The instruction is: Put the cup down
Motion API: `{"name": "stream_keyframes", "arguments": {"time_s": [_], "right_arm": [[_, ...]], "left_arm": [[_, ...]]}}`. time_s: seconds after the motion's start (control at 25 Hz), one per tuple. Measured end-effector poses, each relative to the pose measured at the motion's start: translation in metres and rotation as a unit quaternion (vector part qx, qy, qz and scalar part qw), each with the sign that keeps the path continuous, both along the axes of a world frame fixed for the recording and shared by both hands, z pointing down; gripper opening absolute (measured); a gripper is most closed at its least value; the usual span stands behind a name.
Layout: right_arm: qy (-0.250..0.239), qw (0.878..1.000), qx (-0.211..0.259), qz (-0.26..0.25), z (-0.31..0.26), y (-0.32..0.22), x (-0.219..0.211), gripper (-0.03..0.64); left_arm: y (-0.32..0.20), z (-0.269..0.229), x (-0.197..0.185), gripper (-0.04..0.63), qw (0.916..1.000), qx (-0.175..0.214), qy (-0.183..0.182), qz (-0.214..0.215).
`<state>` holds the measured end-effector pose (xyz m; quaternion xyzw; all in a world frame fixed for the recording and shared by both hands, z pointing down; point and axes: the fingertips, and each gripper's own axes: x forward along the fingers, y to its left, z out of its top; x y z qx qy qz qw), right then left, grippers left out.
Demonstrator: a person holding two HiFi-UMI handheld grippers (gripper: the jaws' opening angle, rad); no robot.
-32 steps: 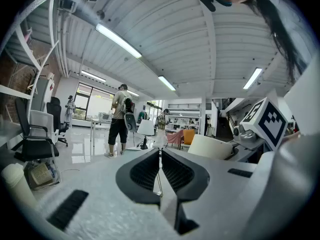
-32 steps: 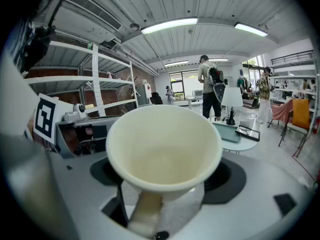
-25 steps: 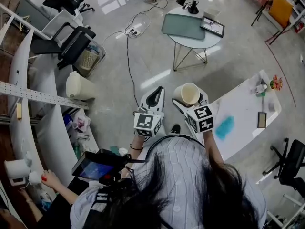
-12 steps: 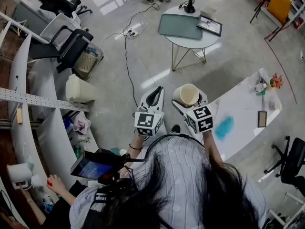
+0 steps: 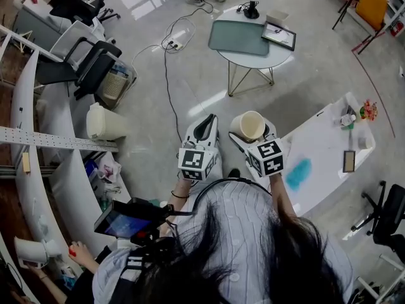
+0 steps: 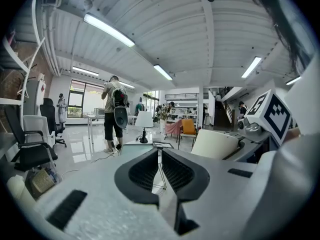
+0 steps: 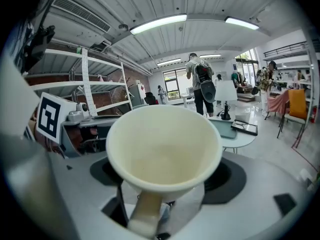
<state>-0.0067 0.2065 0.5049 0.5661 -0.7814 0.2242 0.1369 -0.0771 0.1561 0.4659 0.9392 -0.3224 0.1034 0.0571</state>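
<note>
A cream cup sits in my right gripper, which is shut on it and held in the air above the floor, left of the white table. In the right gripper view the cup fills the middle, mouth toward the camera, handle down between the jaws. My left gripper hangs beside it to the left, shut with nothing in it; its jaws meet at the tips in the left gripper view, where the cup shows at the right.
The white table carries a blue patch, a dark flat device and small items. A round table with a green mat stands ahead. Cables cross the floor. A bin and chairs stand left.
Both grippers and the cup hold their place. The view has shifted slightly, and a person's hand at the lower left has moved.
</note>
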Motion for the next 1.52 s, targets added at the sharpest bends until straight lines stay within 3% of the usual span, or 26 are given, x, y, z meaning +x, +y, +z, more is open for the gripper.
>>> {"name": "stream_keyframes", "arguments": {"time_s": [0.56, 1.08, 1.52], "right_arm": [[0.001, 1.0, -0.021, 0.017, 0.005, -0.104, 0.013, 0.419], [0.008, 0.998, -0.039, 0.051, 0.005, -0.212, 0.015, 0.419], [0.007, 0.995, -0.047, 0.084, 0.007, -0.274, 0.017, 0.419]], "left_arm": [[-0.116, 0.001, 0.018, 0.018, 0.9997, -0.013, 0.006, 0.019], [-0.231, 0.003, 0.011, 0.018, 0.9986, -0.031, 0.017, 0.039], [-0.296, 0.012, 0.011, 0.018, 0.9964, -0.051, 0.028, 0.063]]}}
